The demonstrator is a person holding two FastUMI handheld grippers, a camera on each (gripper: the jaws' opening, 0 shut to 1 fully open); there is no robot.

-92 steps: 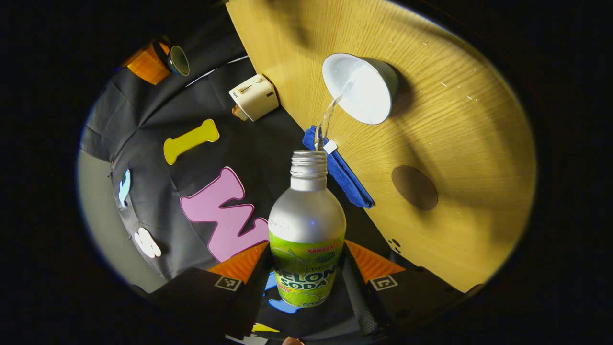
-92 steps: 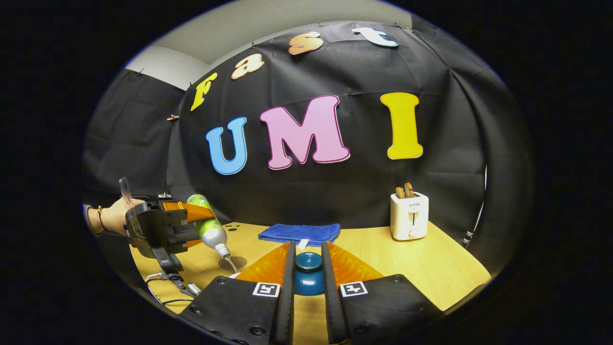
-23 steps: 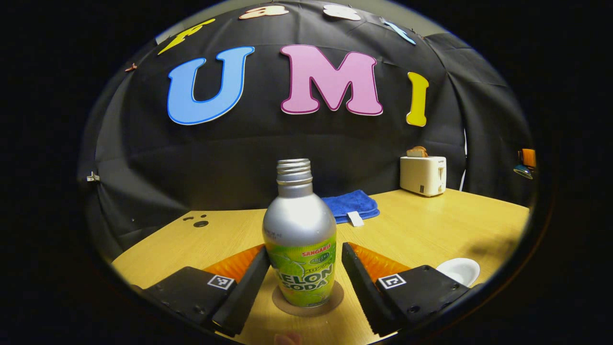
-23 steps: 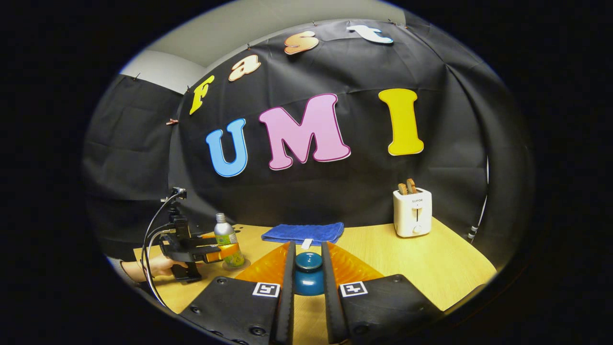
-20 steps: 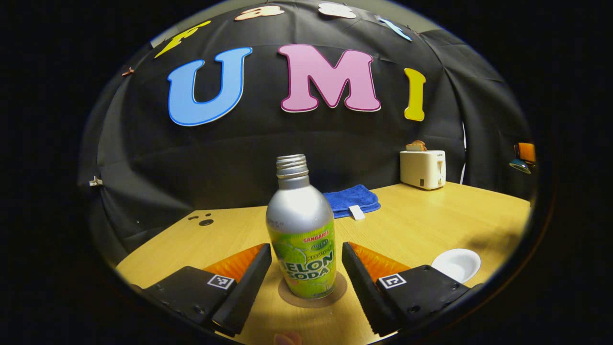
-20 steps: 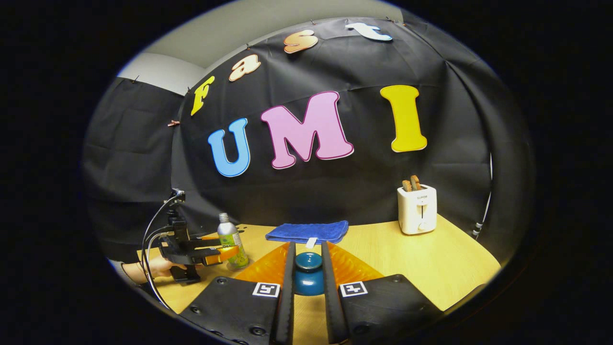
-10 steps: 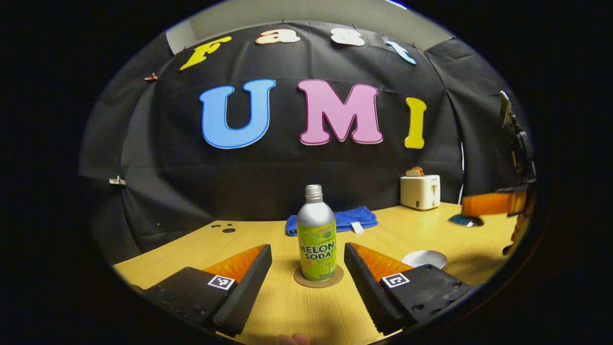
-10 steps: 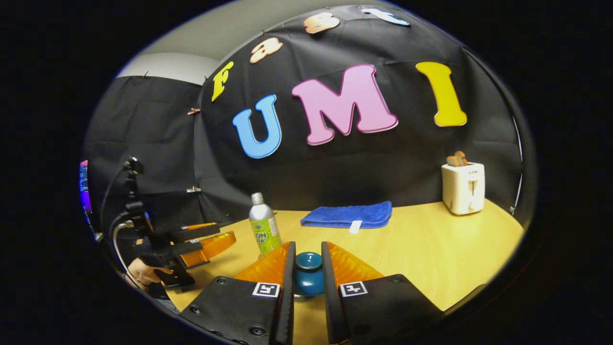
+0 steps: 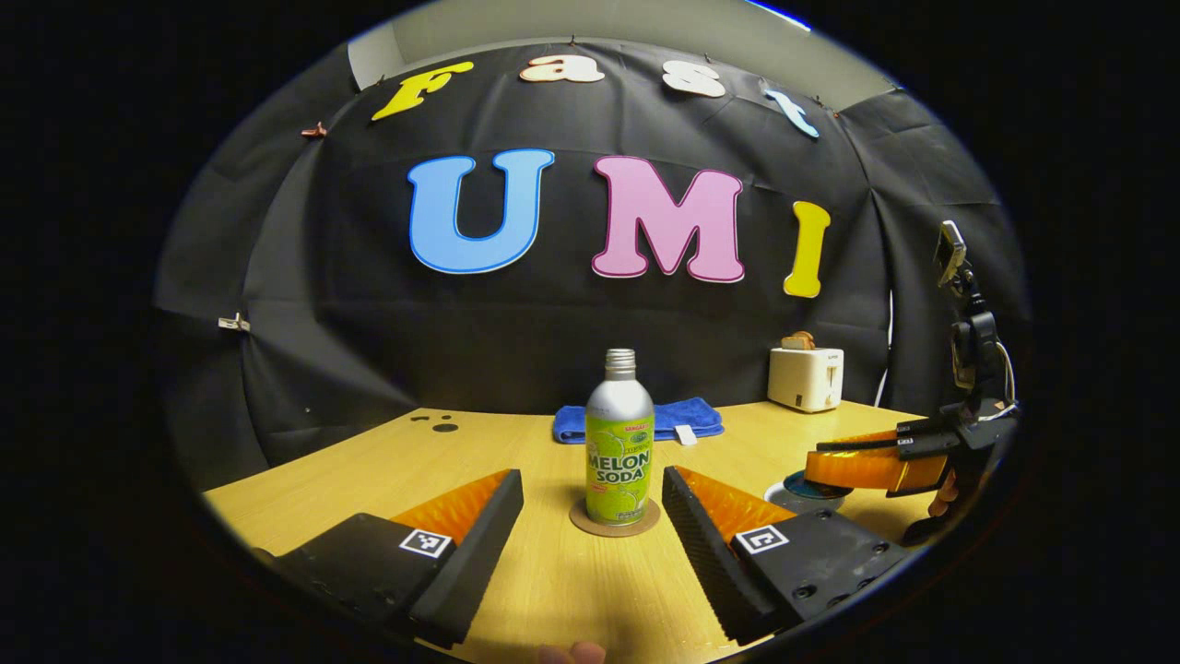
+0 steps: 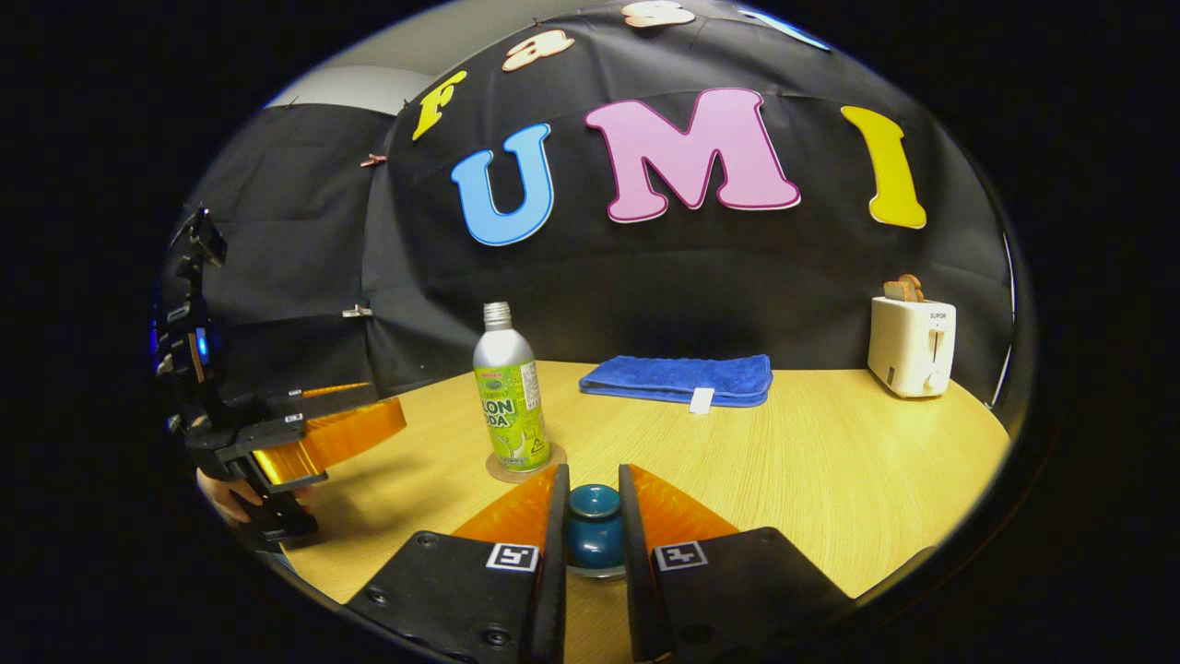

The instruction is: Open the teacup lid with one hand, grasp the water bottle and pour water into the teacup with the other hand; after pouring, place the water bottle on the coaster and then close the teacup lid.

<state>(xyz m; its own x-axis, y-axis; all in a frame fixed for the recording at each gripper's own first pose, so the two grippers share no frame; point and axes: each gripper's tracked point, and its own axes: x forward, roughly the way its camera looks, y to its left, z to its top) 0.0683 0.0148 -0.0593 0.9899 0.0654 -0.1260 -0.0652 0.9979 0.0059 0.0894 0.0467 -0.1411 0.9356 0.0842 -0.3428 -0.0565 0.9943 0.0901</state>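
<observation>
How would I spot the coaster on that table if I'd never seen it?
Start at the wooden table and find the blue towel by the back wall. In front stands the bottle; the coaster is the flat brown disc under it, the only round mat there.

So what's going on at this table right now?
A person is working two hand-held claws at a wooden table. The water bottle stands upright on its round coaster, and the left claw is open with the bottle between its fingers, apart from them. The right claw is shut on the knob of the blue teacup lid, low over the white teacup. A blue towel and a toaster sit at the back.
</observation>
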